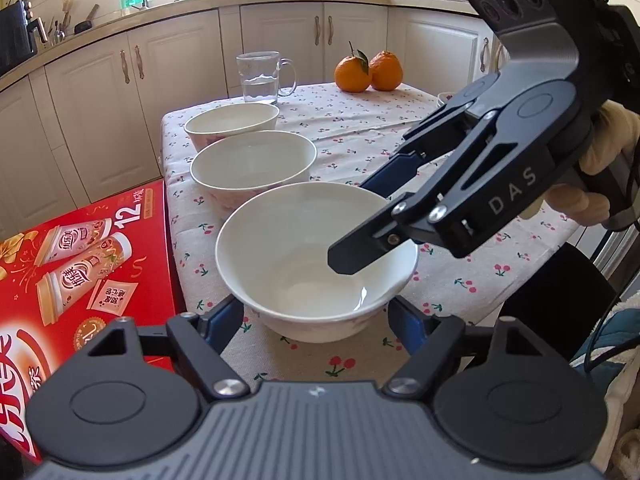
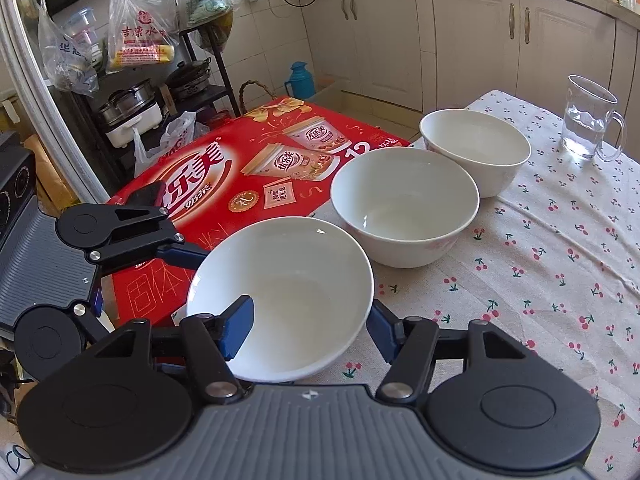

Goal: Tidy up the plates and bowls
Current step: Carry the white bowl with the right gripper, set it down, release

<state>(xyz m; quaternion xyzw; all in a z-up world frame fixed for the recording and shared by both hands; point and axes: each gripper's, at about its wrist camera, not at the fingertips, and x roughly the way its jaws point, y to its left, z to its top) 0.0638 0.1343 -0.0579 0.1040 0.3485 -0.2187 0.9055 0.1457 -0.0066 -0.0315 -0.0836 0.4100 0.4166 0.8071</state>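
Left wrist view shows three white bowls in a row on the cherry-print desk [image 1: 460, 292]. The left hand-held gripper [image 1: 316, 316] straddles the nearest bowl [image 1: 304, 276], its blue pads against the outer wall. The right hand-held gripper [image 2: 308, 330] is clenched on that bowl's rim, one finger [image 2: 238, 330] inside.

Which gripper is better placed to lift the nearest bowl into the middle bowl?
Right, probably. The right gripper pinches the wall of the nearest bowl, one finger inside, one outside. The left gripper only straddles that bowl low down; whether it presses is unclear.
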